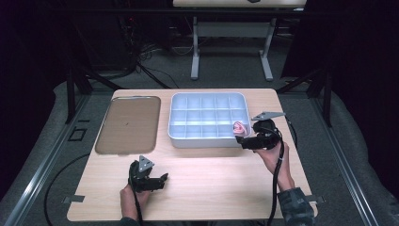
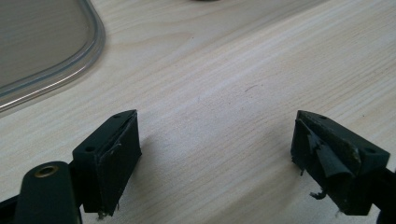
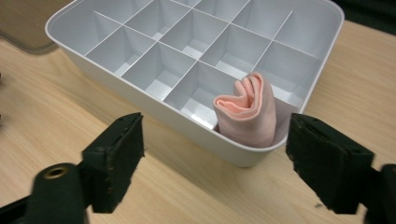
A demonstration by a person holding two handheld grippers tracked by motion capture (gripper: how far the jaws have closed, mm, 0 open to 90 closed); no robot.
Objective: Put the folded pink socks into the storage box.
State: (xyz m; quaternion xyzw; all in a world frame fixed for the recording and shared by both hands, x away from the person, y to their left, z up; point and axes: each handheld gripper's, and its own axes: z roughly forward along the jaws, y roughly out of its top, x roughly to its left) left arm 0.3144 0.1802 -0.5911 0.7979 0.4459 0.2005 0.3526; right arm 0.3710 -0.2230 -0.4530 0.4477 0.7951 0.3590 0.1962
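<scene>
1. I judge one item is stowed: the pink folded cloth (image 3: 250,112) stands upright in the near right corner cell of the white divided tray (image 1: 176,120).
2. The other cells I can see look empty, so any filling is barely begun.
3. My right gripper (image 3: 217,163) sits just beside that corner, jaws apart, holding nothing.
4. My left gripper (image 2: 215,161) rests over bare table (image 1: 211,188), jaws apart.
5. Count: one cloth, one divided tray, one flat lid (image 1: 128,125), two grippers.

cloth (image 3: 250,112): pink, folded into a roll, standing upright
place: near right corner compartment of white divided tray (image 3: 140,100)
tray: on tabletop, other compartments empty
</scene>
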